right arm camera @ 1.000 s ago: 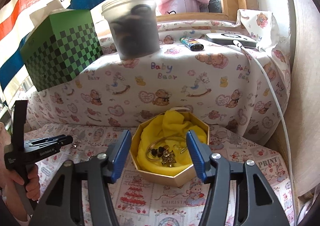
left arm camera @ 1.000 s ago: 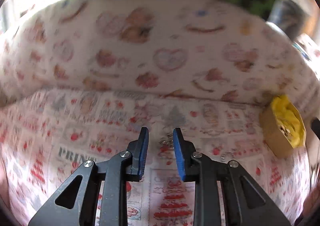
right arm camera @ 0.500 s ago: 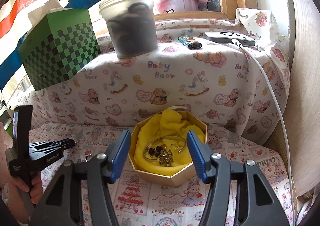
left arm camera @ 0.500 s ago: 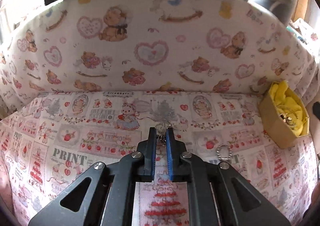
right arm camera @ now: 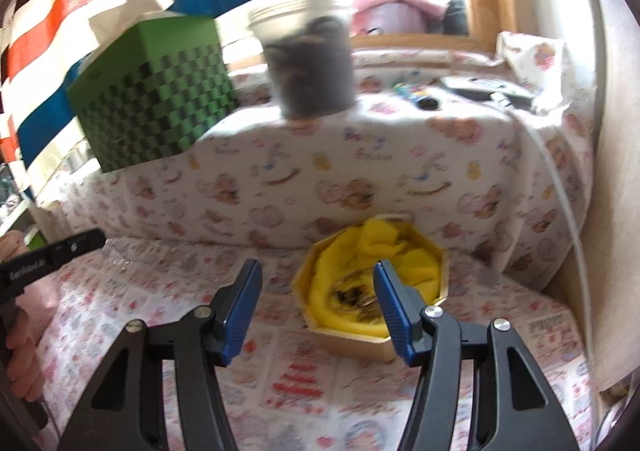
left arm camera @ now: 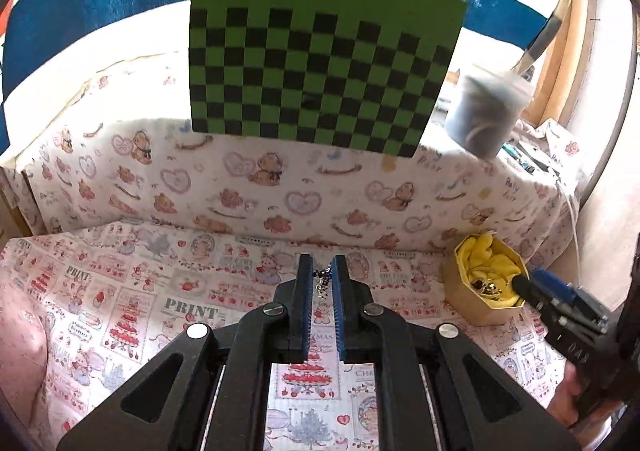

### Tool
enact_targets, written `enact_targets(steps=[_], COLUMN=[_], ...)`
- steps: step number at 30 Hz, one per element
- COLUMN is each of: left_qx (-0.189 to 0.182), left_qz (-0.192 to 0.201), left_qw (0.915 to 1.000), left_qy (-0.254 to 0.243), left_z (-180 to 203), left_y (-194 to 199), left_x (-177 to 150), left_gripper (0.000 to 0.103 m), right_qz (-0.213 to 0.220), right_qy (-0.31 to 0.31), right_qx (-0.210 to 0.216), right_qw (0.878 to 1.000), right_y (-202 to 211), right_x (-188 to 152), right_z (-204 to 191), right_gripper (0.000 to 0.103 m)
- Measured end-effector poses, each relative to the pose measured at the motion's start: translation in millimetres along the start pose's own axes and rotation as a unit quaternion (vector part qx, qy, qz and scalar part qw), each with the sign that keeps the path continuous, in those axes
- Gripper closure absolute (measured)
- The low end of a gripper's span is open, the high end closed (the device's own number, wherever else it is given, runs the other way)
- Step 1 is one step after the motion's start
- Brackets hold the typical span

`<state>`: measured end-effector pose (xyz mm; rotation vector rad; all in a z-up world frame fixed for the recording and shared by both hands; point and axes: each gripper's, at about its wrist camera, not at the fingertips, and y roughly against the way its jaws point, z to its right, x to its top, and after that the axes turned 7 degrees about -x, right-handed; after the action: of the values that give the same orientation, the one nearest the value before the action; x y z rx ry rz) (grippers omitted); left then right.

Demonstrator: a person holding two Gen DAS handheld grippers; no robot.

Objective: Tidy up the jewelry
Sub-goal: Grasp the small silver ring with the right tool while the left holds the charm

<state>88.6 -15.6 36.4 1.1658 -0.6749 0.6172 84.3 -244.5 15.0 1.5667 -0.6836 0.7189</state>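
Observation:
My left gripper [left arm camera: 322, 266] is shut on a small silver chain piece [left arm camera: 322, 283], which hangs between the blue pads above the printed cloth. To the right stands a gold hexagonal box [left arm camera: 476, 311] lined with yellow cloth, with several jewelry pieces [left arm camera: 486, 287] inside. My right gripper [right arm camera: 318, 273] is open and holds nothing. It hovers just in front of the box [right arm camera: 352, 339], whose jewelry [right arm camera: 356, 297] shows between its fingers. The left gripper [right arm camera: 80, 243] shows at the left edge of the right wrist view, held by a hand [right arm camera: 20, 347].
A raised ledge covered in bear-print cloth [left arm camera: 304, 187] runs along the back. On it stand a green checkered box [left arm camera: 320, 79] and a plastic jar [left arm camera: 484, 115]. A white cable [right arm camera: 560, 187] drops down the ledge's right side, next to a wall [right arm camera: 616, 171].
The left gripper closed on the chain piece and rose with it off the cloth, moving towards the box. The right gripper stayed almost still, open.

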Motion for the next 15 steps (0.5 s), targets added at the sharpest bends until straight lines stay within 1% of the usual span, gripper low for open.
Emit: enact_targets(steps=[2, 4, 5, 8, 10, 13, 15], left_qx=[-0.002, 0.01, 0.019, 0.023, 0.029, 0.049, 0.054], left_qz=[-0.005, -0.01, -0.013, -0.026, -0.036, -0.038, -0.04], left_qw=[1.0, 0.9998, 0.9996, 0.9988, 0.9982, 0.9975, 0.997], left_qy=[0.008, 0.015, 0.017, 0.034, 0.039, 0.035, 0.038], left_z=[-9.0, -24.8, -30.3, -43.9, -47.6, -50.1, -51.8], left_y=[-4.1, -2.0, -4.8, -10.0, -13.5, -15.2, -15.5], left_x=[3.0, 5.4, 5.7, 7.5, 6.3, 5.4, 5.1], left_gripper=[0.095, 0.095, 0.095, 0.095, 0.095, 0.095, 0.095], right_qz=[-0.014, -0.017, -0.02, -0.058, -0.079, -0.112, -0.127], right_qy=[0.007, 0.021, 0.028, 0.049, 0.054, 0.062, 0.072], right_qx=[0.015, 0.021, 0.019, -0.006, -0.004, -0.009, -0.014], right_qw=[1.0, 0.999, 0.999, 0.997, 0.995, 0.992, 0.989], right_y=[-0.8, -0.6, -1.9, -15.1, -27.0, -43.5, -52.9], right_x=[-2.5, -5.9, -7.4, -10.2, -10.2, -9.4, -7.2], right_z=[-11.4, -23.2, -28.4, -43.4, -50.6, -60.9, -69.9], right_gripper=[0.048, 0.048, 0.047, 0.043, 0.043, 0.043, 0.043])
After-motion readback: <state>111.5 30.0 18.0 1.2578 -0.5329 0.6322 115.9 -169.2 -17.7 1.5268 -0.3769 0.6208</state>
